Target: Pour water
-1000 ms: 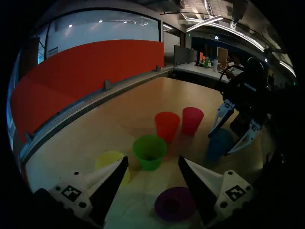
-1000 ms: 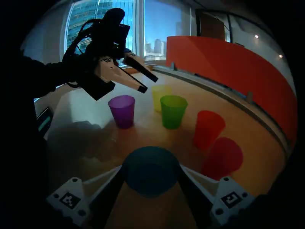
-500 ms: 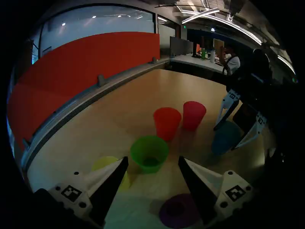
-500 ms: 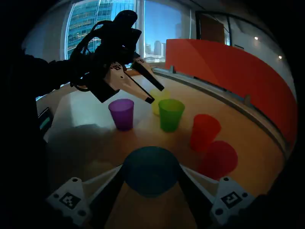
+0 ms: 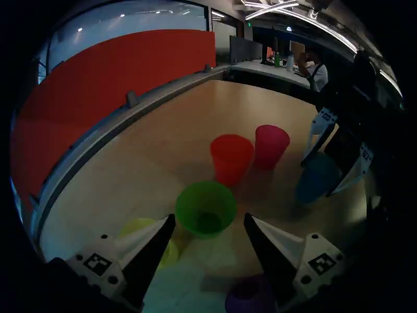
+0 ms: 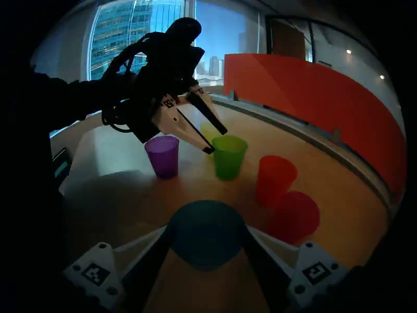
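In the left gripper view, the left gripper [image 5: 208, 221] is spread apart and holds nothing, hovering over the green cup [image 5: 205, 206]. A yellow cup [image 5: 136, 230] sits just beside the green one, and a purple cup [image 5: 249, 298] is near. An orange cup [image 5: 231, 156] and a pink cup [image 5: 271, 145] stand beyond on the table [image 5: 151, 151].

In the right gripper view, the right gripper [image 6: 206, 230] is clamped on an upright blue cup [image 6: 207, 237]. It is too dim to tell whether it holds water, and the pour looks not yet begun. The left gripper's fingers crowd the green cup's rim.

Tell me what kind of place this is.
Probably an open-plan office high up: windows facing city towers, a red partition along a long wooden table, and ceiling strip lights.
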